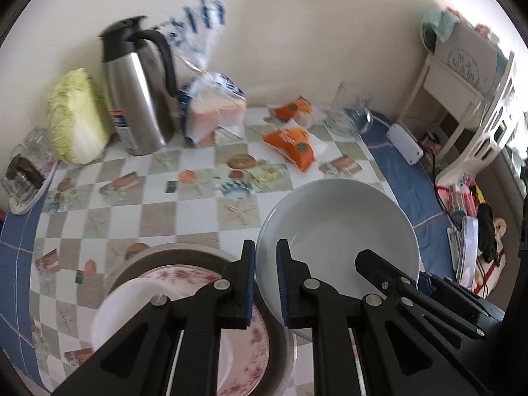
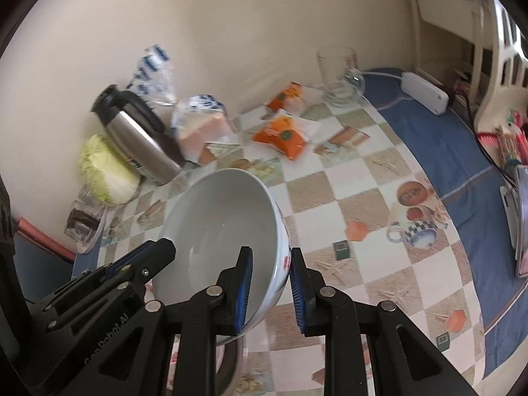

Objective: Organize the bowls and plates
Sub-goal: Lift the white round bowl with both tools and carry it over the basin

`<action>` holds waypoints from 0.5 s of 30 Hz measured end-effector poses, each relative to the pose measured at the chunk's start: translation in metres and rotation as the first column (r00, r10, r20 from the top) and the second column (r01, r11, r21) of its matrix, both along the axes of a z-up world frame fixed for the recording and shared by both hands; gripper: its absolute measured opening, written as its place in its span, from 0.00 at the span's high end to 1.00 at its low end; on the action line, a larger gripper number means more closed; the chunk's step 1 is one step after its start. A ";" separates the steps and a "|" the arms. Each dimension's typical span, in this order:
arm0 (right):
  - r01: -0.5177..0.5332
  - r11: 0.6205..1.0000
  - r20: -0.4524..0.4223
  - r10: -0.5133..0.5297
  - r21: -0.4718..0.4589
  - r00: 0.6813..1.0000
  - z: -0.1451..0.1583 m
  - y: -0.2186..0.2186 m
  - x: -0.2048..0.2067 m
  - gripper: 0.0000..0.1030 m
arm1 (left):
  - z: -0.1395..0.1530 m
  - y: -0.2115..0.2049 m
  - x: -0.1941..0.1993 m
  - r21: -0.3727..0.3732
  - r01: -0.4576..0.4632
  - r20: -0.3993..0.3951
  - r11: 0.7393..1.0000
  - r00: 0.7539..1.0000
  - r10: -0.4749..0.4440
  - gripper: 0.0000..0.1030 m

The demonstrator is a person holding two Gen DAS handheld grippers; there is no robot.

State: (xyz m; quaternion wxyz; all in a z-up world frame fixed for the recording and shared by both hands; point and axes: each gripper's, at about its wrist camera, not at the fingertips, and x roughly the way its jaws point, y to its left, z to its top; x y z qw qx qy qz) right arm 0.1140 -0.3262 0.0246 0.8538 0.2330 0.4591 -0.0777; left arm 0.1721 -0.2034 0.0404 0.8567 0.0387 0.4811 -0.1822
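A white bowl (image 1: 336,227) with a red mark on its outer wall (image 2: 227,224) hangs tilted above the table, held from both sides. My left gripper (image 1: 265,280) is shut on its left rim, one finger inside and one outside. My right gripper (image 2: 270,290) is shut on the opposite rim in the same way. Each gripper shows in the other's view: the right gripper (image 1: 396,270) and the left gripper (image 2: 151,250). Below the bowl a stack stands on the table: a brown-rimmed dish (image 1: 171,257), a pink floral plate (image 1: 184,274) and a white dish (image 1: 125,310).
Along the back wall stand a steel jug (image 1: 138,95), a cabbage (image 1: 76,115), a bread bag (image 1: 214,105), two orange packets (image 1: 293,145) and a glass mug (image 2: 340,76). Glasses on a plate (image 1: 23,178) sit far left. A white power strip (image 2: 425,92) lies on the blue tablecloth border.
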 end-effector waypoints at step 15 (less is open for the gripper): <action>-0.189 0.981 0.034 0.191 -0.047 0.981 0.020 0.098 0.008 0.76 | 0.023 0.109 -0.027 -0.080 -0.172 0.081 0.982 0.981 0.178 0.87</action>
